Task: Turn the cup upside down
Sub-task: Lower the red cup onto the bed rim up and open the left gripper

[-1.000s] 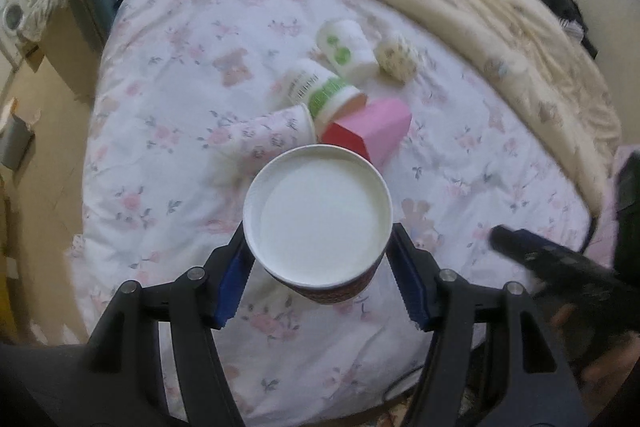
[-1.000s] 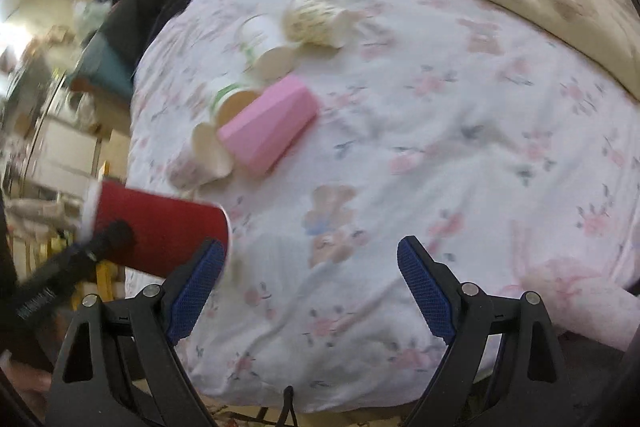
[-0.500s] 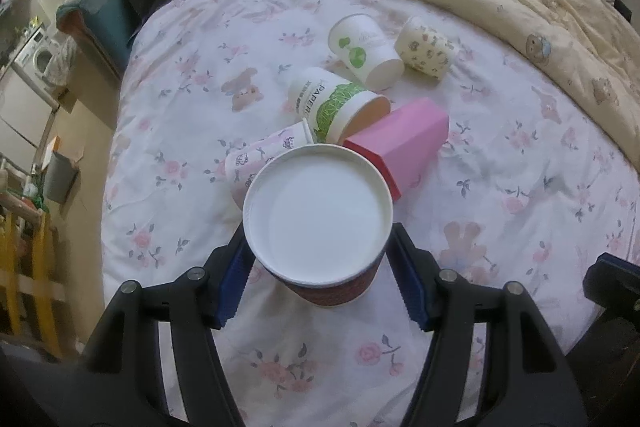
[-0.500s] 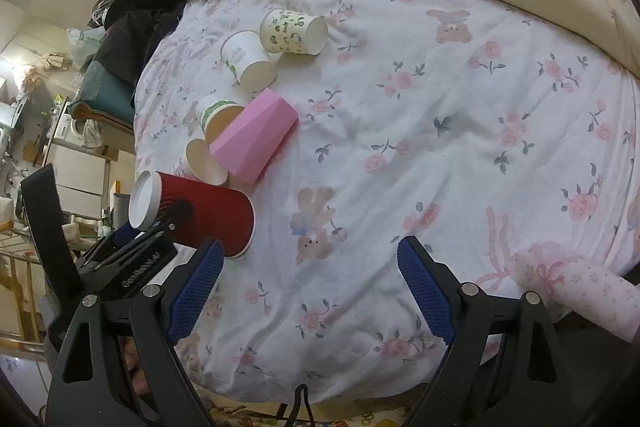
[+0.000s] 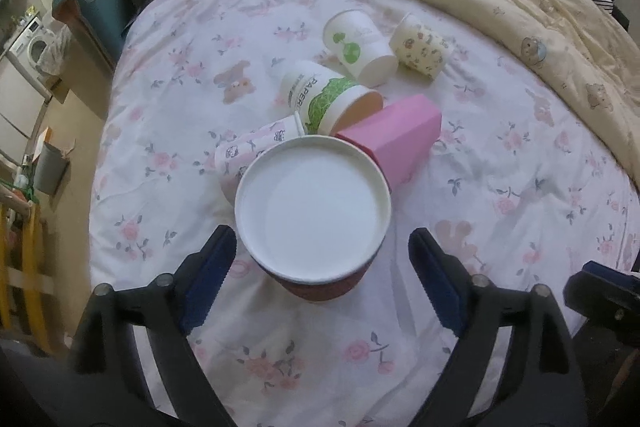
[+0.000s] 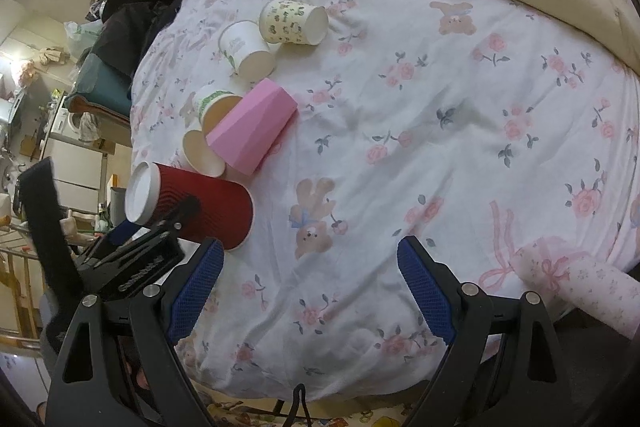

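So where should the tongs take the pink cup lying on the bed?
Across its faceted wall near the narrow closed end, from above: the pink cup lies on its side, and the green-print cup crowds its wide end.

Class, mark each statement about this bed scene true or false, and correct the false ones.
1. The red cup stands rim-down on the bedsheet. True.
2. The left gripper is clamped on the red cup. False: its jaws stand open, clear of the cup's sides.
3. The right gripper holds the pink cup. False: it is open and empty; the pink cup lies on its side on the bedsheet.
4. The cream patterned cup lies beside the green-logo cup. True.
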Motion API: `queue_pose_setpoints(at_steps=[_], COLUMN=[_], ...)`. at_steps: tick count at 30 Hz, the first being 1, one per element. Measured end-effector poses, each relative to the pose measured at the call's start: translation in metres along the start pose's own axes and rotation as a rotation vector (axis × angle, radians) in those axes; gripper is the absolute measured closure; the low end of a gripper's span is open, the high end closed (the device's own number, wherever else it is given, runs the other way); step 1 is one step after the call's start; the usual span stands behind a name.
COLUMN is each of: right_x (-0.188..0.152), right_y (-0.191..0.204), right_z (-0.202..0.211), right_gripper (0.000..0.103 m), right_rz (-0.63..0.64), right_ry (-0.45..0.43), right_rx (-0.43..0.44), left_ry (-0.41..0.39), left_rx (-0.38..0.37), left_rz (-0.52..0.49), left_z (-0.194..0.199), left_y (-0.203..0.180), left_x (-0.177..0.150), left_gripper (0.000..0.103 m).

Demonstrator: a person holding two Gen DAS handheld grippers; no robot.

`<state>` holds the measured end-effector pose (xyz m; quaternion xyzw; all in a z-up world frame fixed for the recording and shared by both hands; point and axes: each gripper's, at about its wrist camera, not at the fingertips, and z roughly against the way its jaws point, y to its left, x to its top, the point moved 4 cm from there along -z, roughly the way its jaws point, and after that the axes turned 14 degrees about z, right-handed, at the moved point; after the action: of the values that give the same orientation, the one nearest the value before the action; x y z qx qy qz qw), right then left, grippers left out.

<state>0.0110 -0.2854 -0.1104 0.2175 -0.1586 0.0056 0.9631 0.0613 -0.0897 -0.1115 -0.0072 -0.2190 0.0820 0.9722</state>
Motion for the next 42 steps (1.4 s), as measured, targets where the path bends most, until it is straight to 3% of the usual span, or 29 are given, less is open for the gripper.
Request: queue_pose_setpoints(at_steps=[9, 19, 23, 25, 29, 35, 42], right_x=[0.001, -0.003, -0.007, -0.008, -0.013, -0.027, -0.034], right_y=[0.005, 0.017, 0.029, 0.038, 0.060, 0.082, 0.101], right_z=[0.005, 0.015, 0.020, 0.025, 0.035, 0.039, 0.035], right_gripper=[0.012, 0.012, 0.012, 0.012, 0.012, 0.012, 0.012], right_rz=[0.028, 0.077, 0.138, 0.184, 0.285, 0.359, 0.442], right_ry=[-0.024, -0.070, -0.089, -0.114, -0.191, -0.259, -0.291], right_rx=[0.022, 0.012, 0.003, -0.026, -0.088, -0.129, -0.170], left_ry=[-0.045, -0.210, -0.285, -0.308, -0.268, -0.285, -0.308], left_rx=[-0.018, -0.140, -0.078, -0.065, -0.059, -0.058, -0.079], left_rz=[0.039, 0.100, 0.106, 0.126, 0.162, 0.148, 0.141], left_z=[0.024, 0.114, 0.131, 0.132, 0.124, 0.125, 0.126], left_y=[0.008, 0.052, 0.082, 0.095, 0.114, 0.117, 0.109], left_x=[0.008, 0.013, -0.002, -0.012, -0.028, -0.051, -0.054], left_gripper=[0.017, 0.017, 0.017, 0.017, 0.017, 0.016, 0.000])
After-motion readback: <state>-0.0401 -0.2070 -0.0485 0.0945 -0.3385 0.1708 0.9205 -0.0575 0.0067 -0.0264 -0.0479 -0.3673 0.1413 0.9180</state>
